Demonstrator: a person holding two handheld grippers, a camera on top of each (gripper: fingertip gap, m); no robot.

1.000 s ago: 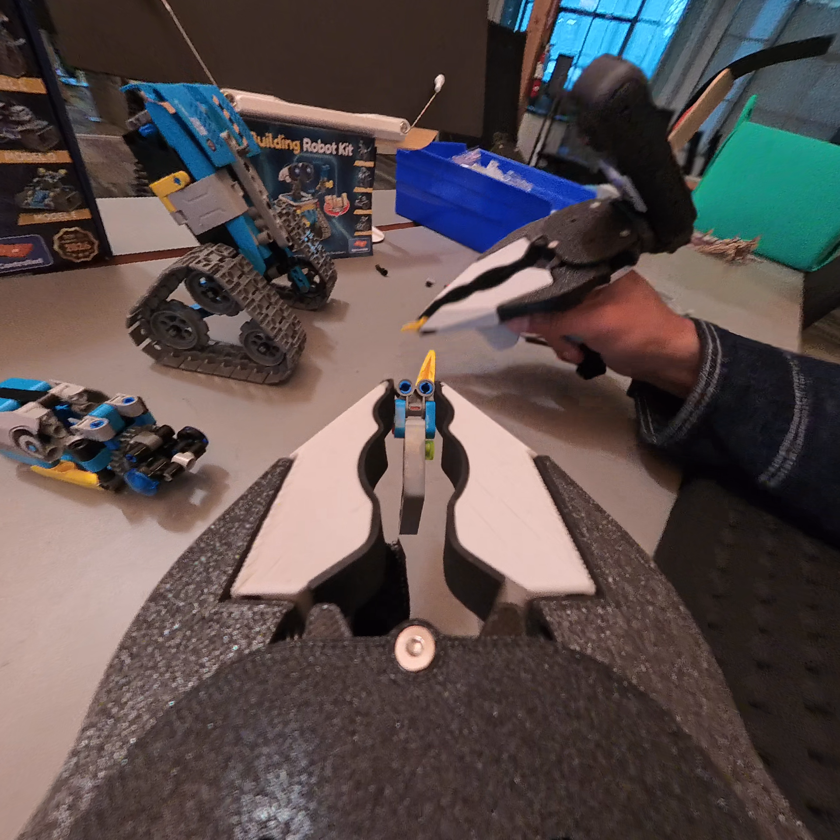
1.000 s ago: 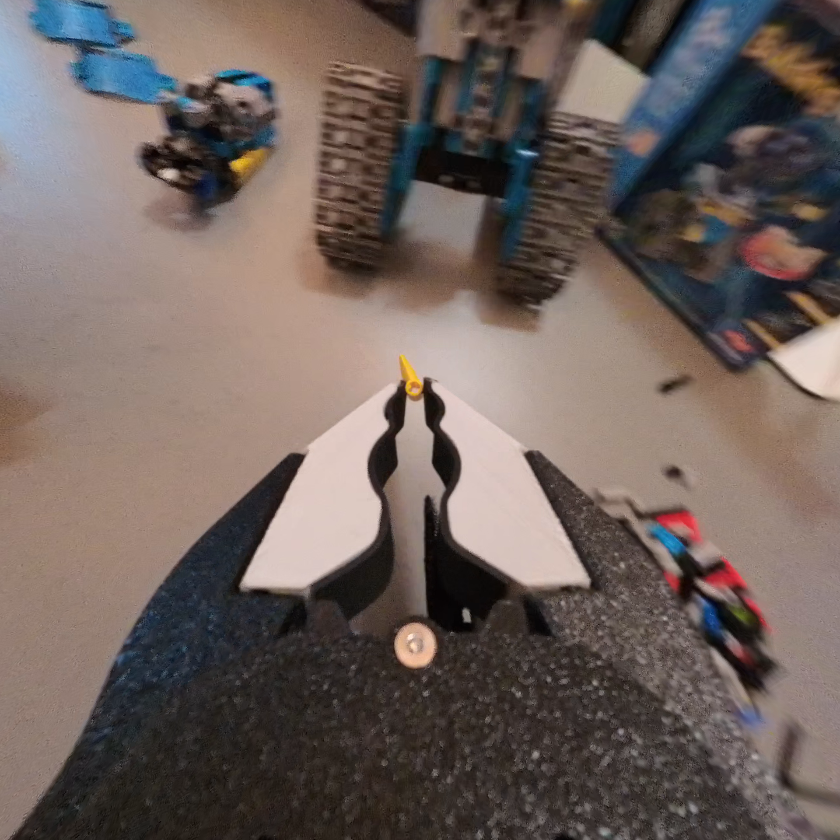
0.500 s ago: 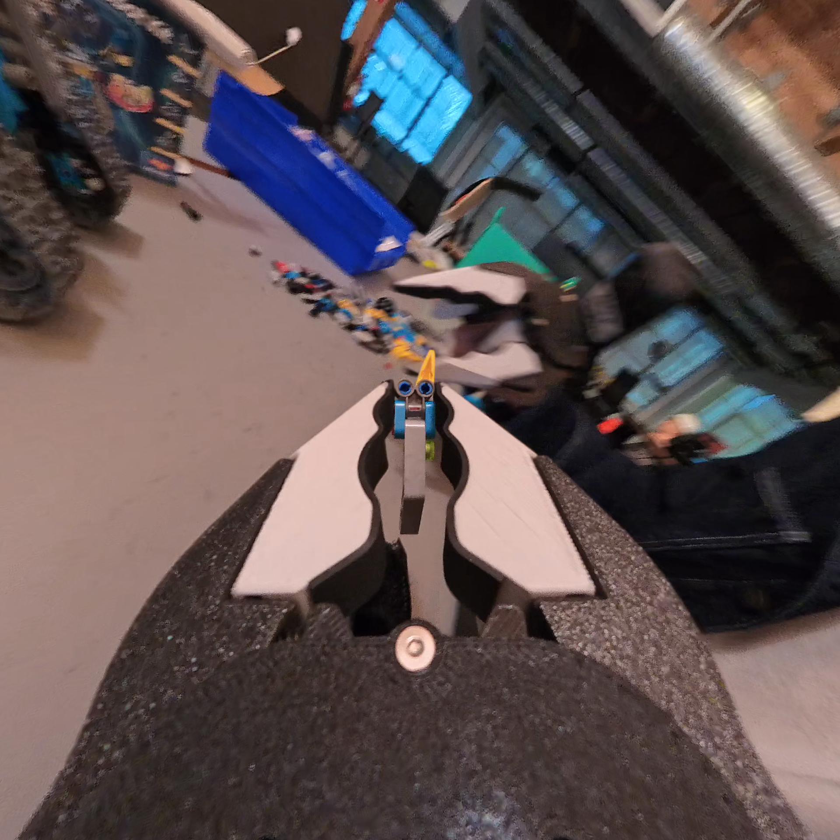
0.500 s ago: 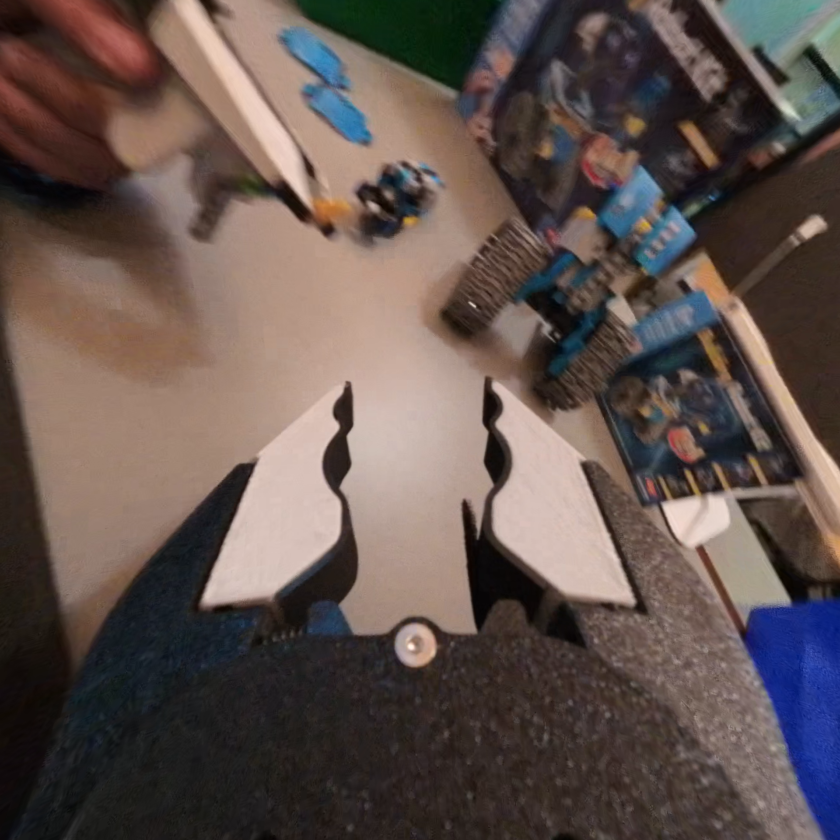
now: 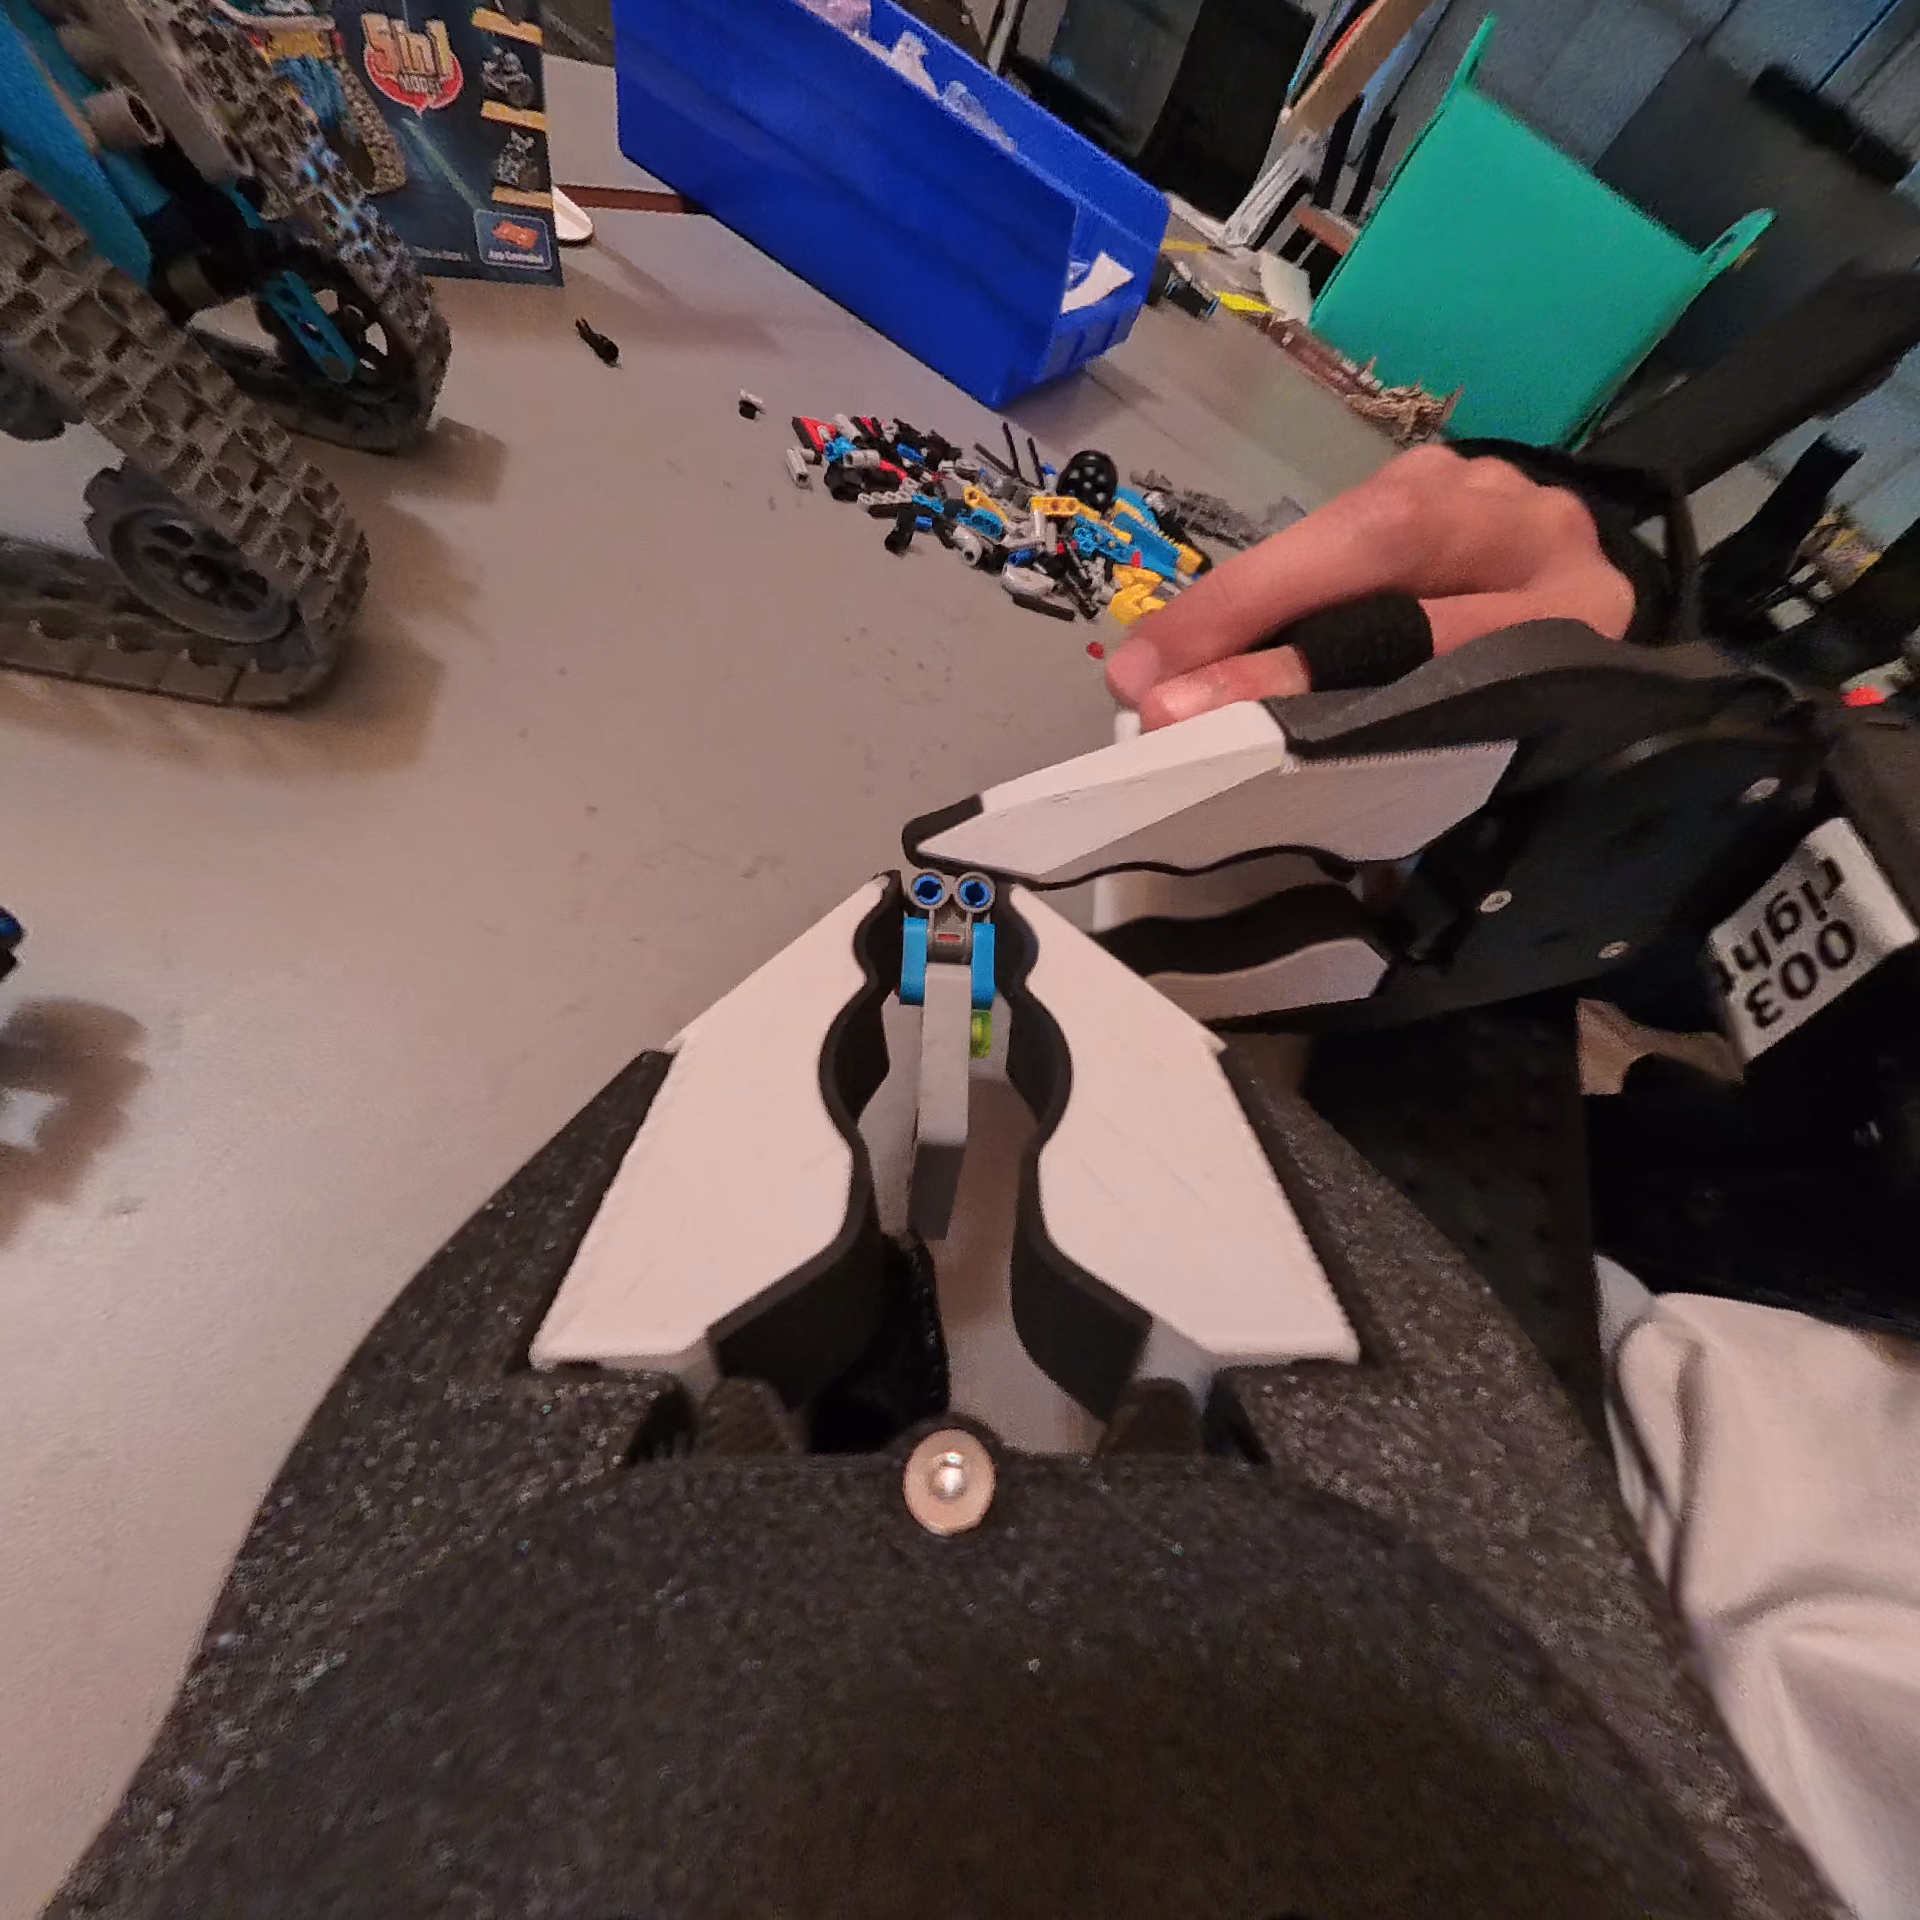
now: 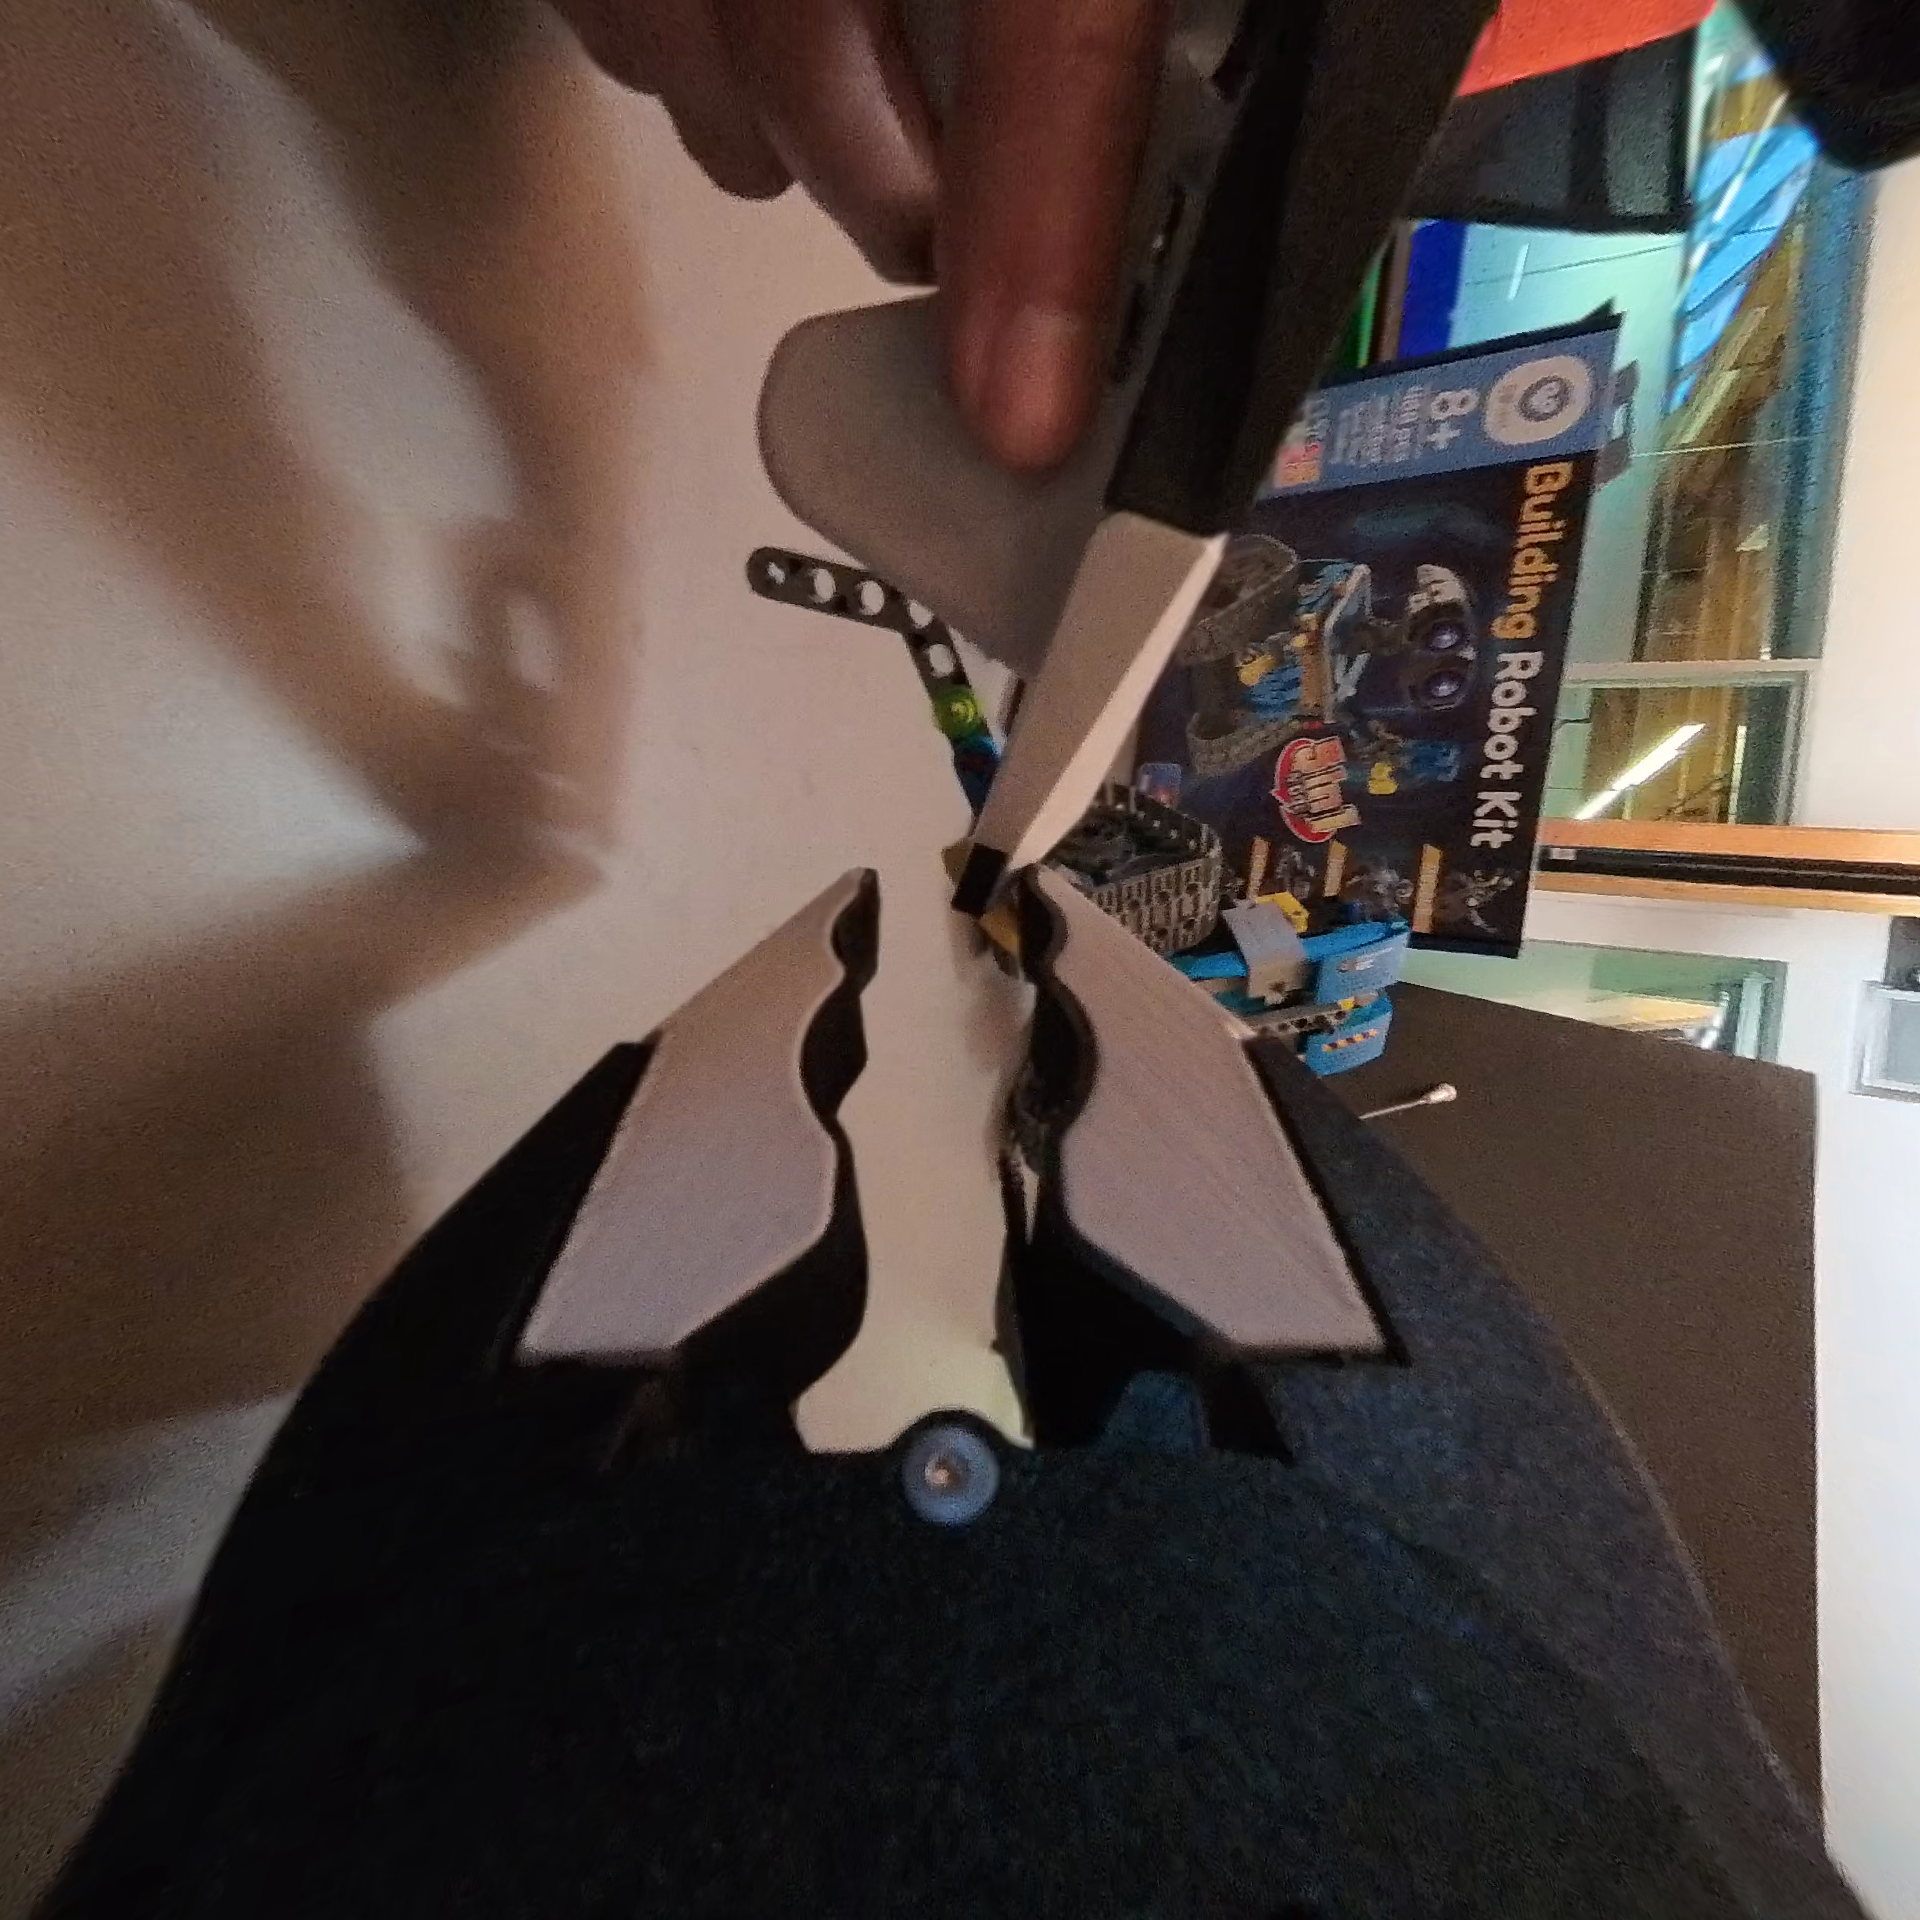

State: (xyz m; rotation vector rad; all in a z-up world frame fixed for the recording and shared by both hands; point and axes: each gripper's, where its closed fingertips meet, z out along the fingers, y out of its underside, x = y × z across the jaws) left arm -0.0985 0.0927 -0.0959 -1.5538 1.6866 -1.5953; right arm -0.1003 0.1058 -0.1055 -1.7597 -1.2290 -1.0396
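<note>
My left gripper point(image 5: 945, 894) is shut on a small brick assembly point(image 5: 940, 1039): a grey beam with blue connectors and a green pin. My right gripper point(image 5: 1039, 883) comes in from the right, held by a hand point(image 5: 1382, 582). It is open, with one finger above and one below the left gripper's tip. In the right wrist view my right gripper point(image 6: 951, 883) stands open with the left gripper's tip point(image 6: 987, 862) between its fingers, close to the right finger. A bit of yellow shows there. The assembly's holed beam point(image 6: 831, 592) sticks out to the left.
On the grey table point(image 5: 520, 779) stand a tracked robot model point(image 5: 187, 436) at the left, a kit box point(image 5: 457, 125) behind it and a blue bin point(image 5: 883, 187) at the back. A pile of loose pieces point(image 5: 1018, 509) lies mid-right. A green panel point(image 5: 1496, 270) is at far right. Less than 4 cm separates the two grippers' tips. Left tips and right tips are each some 15 cm from the tracked robot model point(image 5: 187, 436).
My right gripper, shut on a yellow spike a second ago, opened and swung in around the left gripper's tip. My left gripper turned right, still holding the assembly.
</note>
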